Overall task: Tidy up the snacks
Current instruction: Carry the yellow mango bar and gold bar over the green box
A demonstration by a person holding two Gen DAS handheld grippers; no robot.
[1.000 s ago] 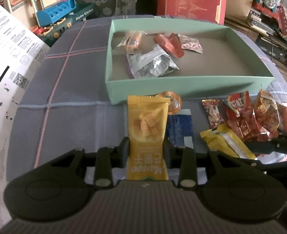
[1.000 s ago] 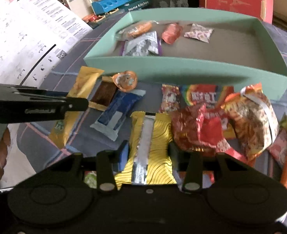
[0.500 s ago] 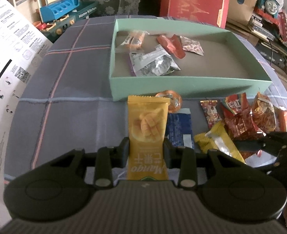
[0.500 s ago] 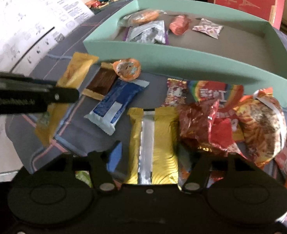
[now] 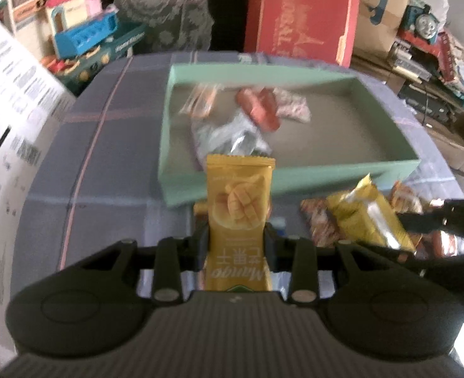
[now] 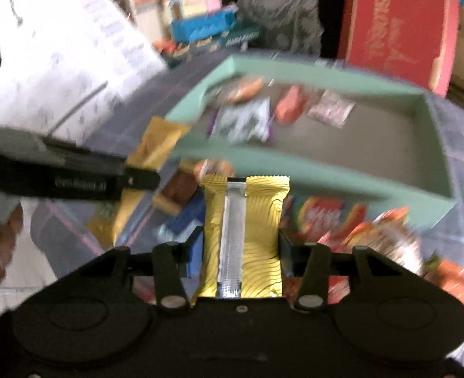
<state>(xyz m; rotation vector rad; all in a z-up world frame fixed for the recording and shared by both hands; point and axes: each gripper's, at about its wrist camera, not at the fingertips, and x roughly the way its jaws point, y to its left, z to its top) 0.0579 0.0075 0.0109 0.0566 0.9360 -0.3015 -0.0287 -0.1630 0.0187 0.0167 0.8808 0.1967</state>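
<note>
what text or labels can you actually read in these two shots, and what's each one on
"Mango", seen upside down, on the yellow mango packet held in the left tongs.
Characters beside it on the same packet: too blurred to read.
White lettering on the green toy box: blurred, unreadable.
Printed white sheet: too small and blurred.
Gold print on the red box: unreadable.
Gold packet in the right tongs: no text visible.

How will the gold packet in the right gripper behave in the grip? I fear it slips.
The gold packet looks glossy, so probably slippery. It stands out straight from the closing right gripper, so likely fairly stiff. It looks small and flat, so probably light.
</note>
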